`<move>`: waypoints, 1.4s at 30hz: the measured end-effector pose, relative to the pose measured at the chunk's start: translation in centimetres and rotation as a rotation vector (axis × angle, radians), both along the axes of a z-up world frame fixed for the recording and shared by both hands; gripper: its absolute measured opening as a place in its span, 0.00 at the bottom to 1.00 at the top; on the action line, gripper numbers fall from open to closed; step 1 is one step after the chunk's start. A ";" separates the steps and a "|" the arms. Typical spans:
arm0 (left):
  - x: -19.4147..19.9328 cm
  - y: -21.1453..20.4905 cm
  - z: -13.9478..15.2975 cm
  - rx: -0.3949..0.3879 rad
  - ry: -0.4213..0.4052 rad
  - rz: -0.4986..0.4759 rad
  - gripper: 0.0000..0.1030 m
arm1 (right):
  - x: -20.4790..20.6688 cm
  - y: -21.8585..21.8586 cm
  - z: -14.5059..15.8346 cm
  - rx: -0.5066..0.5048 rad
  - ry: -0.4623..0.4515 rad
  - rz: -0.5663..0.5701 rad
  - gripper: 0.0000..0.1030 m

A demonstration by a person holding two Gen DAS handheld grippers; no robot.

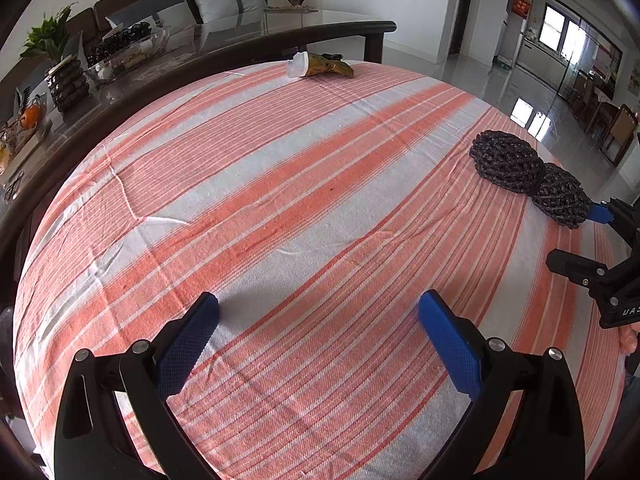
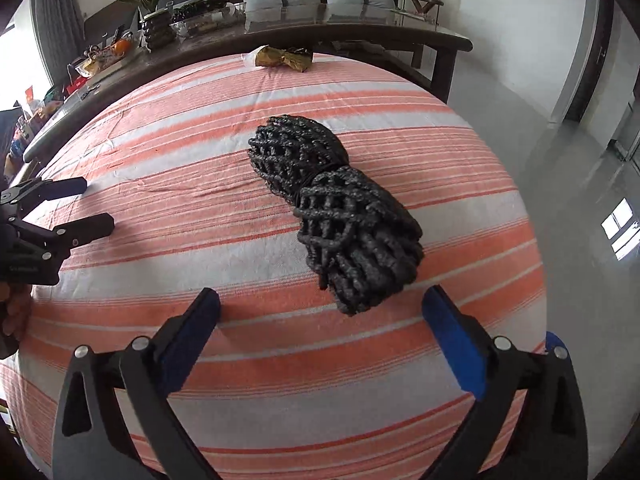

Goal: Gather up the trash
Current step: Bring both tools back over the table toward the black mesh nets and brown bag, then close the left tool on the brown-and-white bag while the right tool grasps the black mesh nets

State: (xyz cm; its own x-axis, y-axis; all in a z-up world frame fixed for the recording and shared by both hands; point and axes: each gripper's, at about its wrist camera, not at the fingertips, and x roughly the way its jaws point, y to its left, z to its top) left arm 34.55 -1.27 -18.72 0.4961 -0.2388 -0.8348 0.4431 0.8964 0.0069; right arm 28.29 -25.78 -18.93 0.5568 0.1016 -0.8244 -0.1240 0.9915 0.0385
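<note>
The right gripper (image 2: 320,312) is hanging just short of the black foam netting bundle (image 2: 336,212), its blue-padded fingers (image 2: 452,344) spread wide with nothing between them — the near end of the bundle is lying just ahead of the gap and a little toward the right-hand pad, apparently so the jaws can straddle it on the next push forward. The bundle is sitting on the orange-and-white striped woven tablecloth (image 2: 160,160), toward the right side of the table, pinched at its waist by a dark band so that it is bulging into two soft lobes; its open, ropey mesh looks spongy and light, the sort of thing that will squash under the pads rather than slip. Farther off, at the cloth's far edge, a crumpled brown-and-yellow wrapper with a white torn end (image 1: 320,66) is waiting beside the dark wooden table rim (image 1: 200,64) — thin, crinkly, lying flat. The left gripper (image 1: 318,308) is hovering over bare cloth with its own textured blue pads (image 1: 188,344) parted and empty, seemingly keeping clear while the right one is lining up. The cloth itself is lying slightly rumpled, with a few shallow creases on the left, coarse enough that neither piece of trash is likely to slide.
</note>
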 end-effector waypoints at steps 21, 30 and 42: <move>26.3 -8.2 3.3 -0.173 -0.087 -0.223 0.96 | 0.2 0.2 -0.4 -0.011 -0.003 -0.004 0.96; 28.0 -10.0 0.1 -0.125 -0.017 -0.286 0.94 | 0.2 0.2 -0.4 -0.011 -0.003 -0.004 0.96; 15.6 -5.2 2.2 -0.087 -0.003 -0.094 0.52 | 0.3 0.2 -0.4 -0.010 -0.003 -0.003 0.96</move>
State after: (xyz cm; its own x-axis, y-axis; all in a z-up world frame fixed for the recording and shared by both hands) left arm 50.19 -6.43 -16.56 0.4706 -0.3560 -0.8074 0.5256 0.8480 -0.0675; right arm 28.55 -25.60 -19.30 0.5593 0.0917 -0.8239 -0.1212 0.9922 0.0281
